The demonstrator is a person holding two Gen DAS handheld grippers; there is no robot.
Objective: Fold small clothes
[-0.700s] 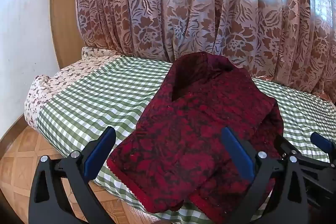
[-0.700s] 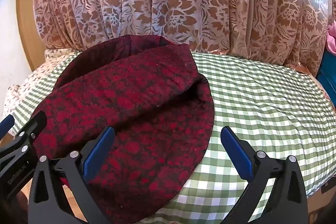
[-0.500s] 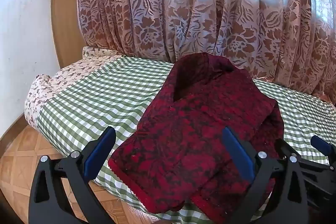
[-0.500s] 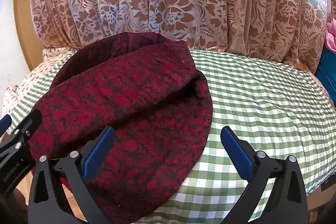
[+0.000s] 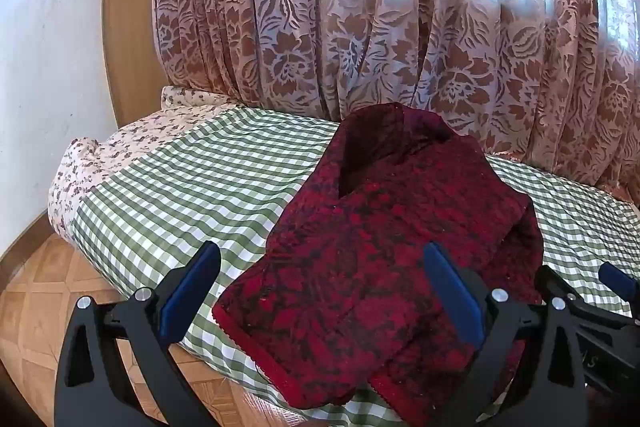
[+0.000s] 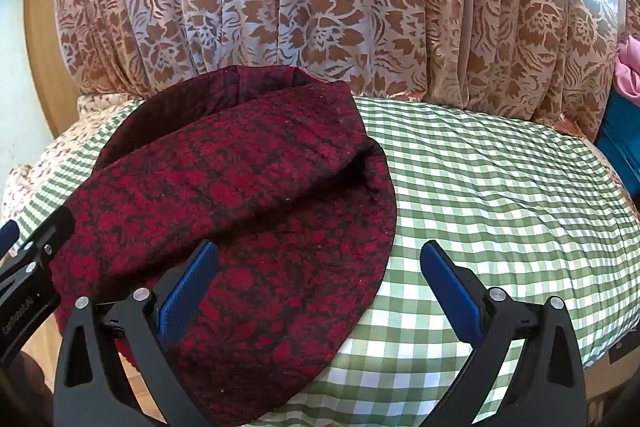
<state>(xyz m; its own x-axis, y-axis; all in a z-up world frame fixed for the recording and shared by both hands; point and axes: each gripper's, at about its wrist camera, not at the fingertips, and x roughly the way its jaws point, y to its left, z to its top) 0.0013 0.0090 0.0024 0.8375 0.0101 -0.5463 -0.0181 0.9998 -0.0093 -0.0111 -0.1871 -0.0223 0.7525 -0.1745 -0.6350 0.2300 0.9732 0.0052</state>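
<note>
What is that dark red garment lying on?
The red garment lies on a green-and-white checked cloth, which spreads out around it. A flowered sheet peeks out past the cloth's far left edge. What is directly beneath the garment's folded layers is covered.

red garment (image 5: 384,259) slightly farther from both cameras

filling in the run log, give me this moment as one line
task: fold small clothes | left gripper: open, empty | right gripper: open, empty | red garment: partly folded on green checked cover | next: likely another fold
</note>
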